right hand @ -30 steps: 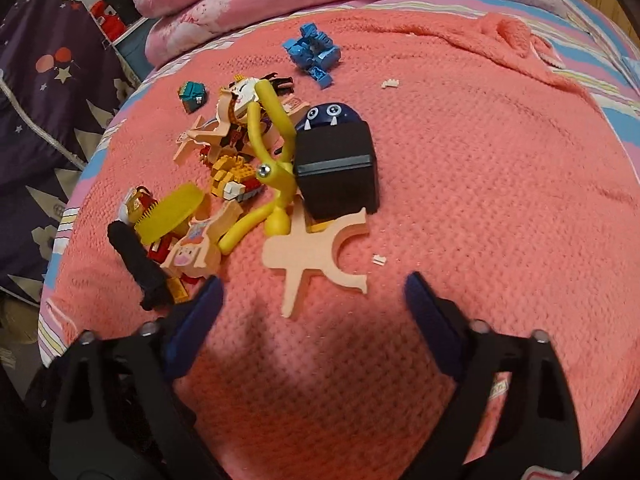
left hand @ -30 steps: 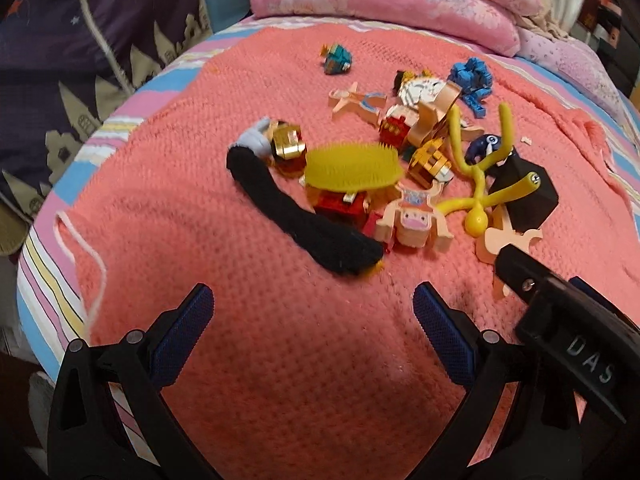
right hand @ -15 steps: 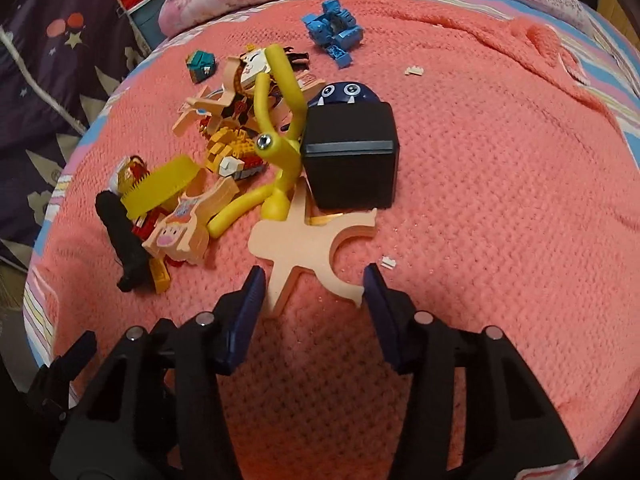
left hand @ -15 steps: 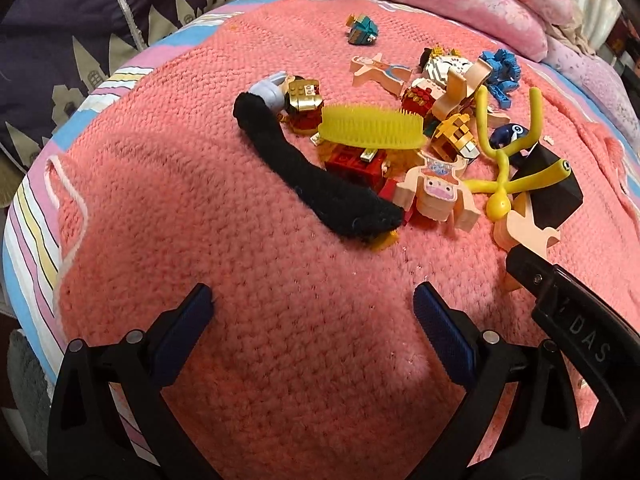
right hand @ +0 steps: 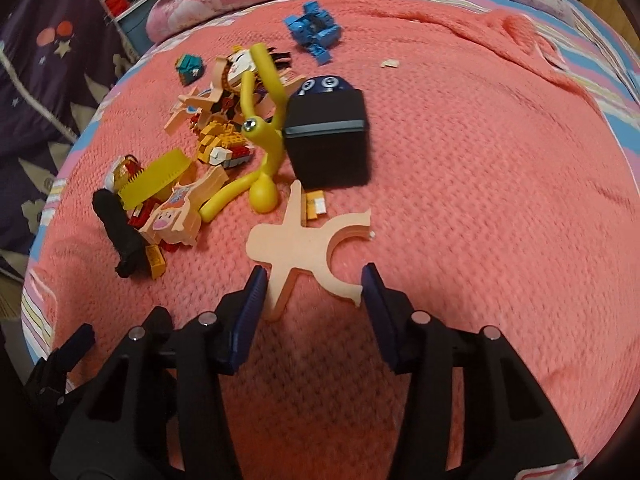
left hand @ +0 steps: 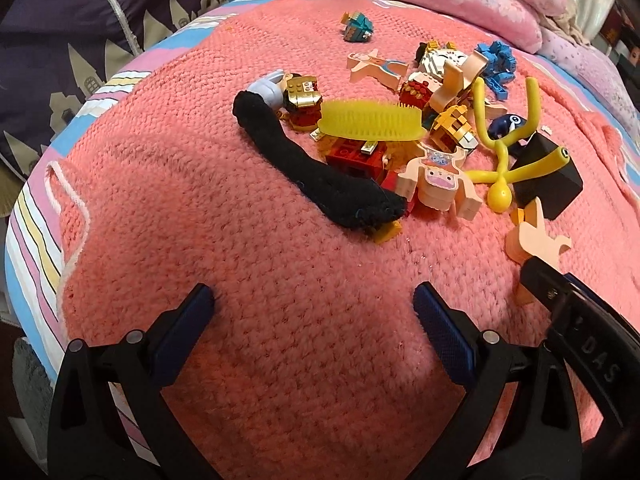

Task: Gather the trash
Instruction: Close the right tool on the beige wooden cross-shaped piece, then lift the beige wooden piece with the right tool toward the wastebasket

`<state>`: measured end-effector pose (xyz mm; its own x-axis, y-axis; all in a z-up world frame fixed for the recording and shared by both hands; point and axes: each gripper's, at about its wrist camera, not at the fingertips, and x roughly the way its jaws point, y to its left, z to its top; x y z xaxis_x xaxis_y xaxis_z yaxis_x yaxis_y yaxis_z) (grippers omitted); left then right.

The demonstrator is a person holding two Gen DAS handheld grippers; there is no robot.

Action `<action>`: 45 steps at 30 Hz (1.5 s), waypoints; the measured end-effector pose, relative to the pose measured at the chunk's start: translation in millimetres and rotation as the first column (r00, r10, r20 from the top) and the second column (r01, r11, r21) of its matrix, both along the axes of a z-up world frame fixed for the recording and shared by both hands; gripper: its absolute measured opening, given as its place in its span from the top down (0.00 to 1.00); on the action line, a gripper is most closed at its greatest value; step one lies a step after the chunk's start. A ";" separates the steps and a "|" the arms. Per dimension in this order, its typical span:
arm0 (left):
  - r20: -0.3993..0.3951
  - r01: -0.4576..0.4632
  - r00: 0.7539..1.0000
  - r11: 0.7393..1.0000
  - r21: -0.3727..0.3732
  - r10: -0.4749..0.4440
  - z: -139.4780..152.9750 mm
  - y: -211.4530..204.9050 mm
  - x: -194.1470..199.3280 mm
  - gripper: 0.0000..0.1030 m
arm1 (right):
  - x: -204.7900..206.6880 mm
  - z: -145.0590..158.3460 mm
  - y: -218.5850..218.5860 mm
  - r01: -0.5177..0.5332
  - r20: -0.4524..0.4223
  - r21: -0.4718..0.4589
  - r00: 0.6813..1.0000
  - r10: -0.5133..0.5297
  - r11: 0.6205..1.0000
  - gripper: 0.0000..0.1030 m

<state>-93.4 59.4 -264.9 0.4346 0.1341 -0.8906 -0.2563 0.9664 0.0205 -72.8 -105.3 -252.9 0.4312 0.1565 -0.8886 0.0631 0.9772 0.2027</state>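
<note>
Blurry black box [right hand: 326, 144] hiding most of the blue toy [right hand: 324, 83]. Red bricks [left hand: 354, 158] half hidden under the yellow brush [left hand: 370, 122]. Tiny white crumb [right hand: 389, 63], too small to tell.

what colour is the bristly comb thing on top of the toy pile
Yellow: the comb shows best in the left wrist view.

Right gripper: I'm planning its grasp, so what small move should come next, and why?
Probably ease the right gripper forward a touch, then close. Its jaws are open astride the near end of the peach foam cutout, which lies flat on the coral blanket, not yet pinched.
</note>
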 end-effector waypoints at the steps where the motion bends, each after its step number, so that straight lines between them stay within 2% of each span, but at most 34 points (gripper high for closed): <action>1: 0.000 0.007 1.000 1.000 0.004 -0.007 1.0 0.2 -0.7 0.05 | -3.3 1.0 -2.2 0.017 -0.004 0.009 1.000 -0.017 1.000 0.54; 7: 0.012 0.063 0.998 0.998 0.019 -0.063 10.8 -4.0 -4.0 0.05 | -23.2 8.8 -14.6 0.111 -0.019 0.058 0.994 -0.110 0.992 0.54; 12: 0.043 0.137 0.990 0.990 0.011 -0.138 25.3 -17.3 -3.4 0.05 | -42.8 18.8 -23.8 0.181 -0.007 0.052 0.983 -0.181 0.982 0.54; 19: 0.097 0.283 0.955 0.959 0.006 -0.282 49.8 -50.9 -10.7 0.05 | -75.8 35.8 -53.4 0.332 0.023 0.066 0.942 -0.334 0.941 0.55; 23: 0.125 0.380 0.917 0.925 0.012 -0.379 63.5 -78.2 -18.1 0.05 | -99.3 51.3 -75.1 0.413 0.059 0.074 0.907 -0.417 0.908 0.55; 26: 0.154 0.451 0.881 0.892 0.004 -0.447 77.3 -101.0 -27.7 0.05 | -119.3 63.7 -93.5 0.479 0.082 0.084 0.870 -0.486 0.874 0.55; 27: 0.166 0.486 0.862 0.874 -0.002 -0.479 83.7 -112.2 -32.8 0.05 | -126.0 67.9 -98.3 0.500 0.090 0.083 0.858 -0.506 0.862 0.56; 28: 0.172 0.507 0.849 0.862 -0.006 -0.499 86.3 -119.5 -35.4 0.05 | -135.4 73.6 -105.8 0.527 0.101 0.080 0.840 -0.533 0.846 0.69; 29: 0.181 0.544 0.826 0.839 -0.009 -0.534 91.6 -131.4 -41.6 0.05 | -143.4 77.5 -113.1 0.546 0.100 0.086 0.827 -0.553 0.833 0.82; 32: 0.206 0.619 0.770 0.785 -0.016 -0.604 102.0 -157.4 -59.2 0.05 | -171.3 88.0 -132.3 0.615 0.117 0.075 0.776 -0.619 0.785 0.82; 35: 0.218 0.704 0.694 0.710 -0.009 -0.686 107.1 -187.4 -84.1 0.05 | -204.4 93.5 -150.6 0.689 0.127 0.072 0.711 -0.692 0.721 0.82; 38: 0.215 0.747 0.651 0.665 -0.009 -0.728 104.5 -201.3 -104.8 0.05 | -228.6 88.5 -160.9 0.732 0.115 0.094 0.666 -0.737 0.675 0.81; 41: 0.208 0.750 0.646 0.661 0.003 -0.734 99.3 -203.0 -112.8 0.05 | -239.3 81.3 -161.2 0.734 0.106 0.120 0.660 -0.744 0.668 0.81; 45: 0.185 0.717 0.680 0.696 0.031 -0.709 92.3 -191.3 -106.2 0.05 | -232.2 70.5 -154.5 0.706 0.086 0.175 0.683 -0.725 0.686 0.81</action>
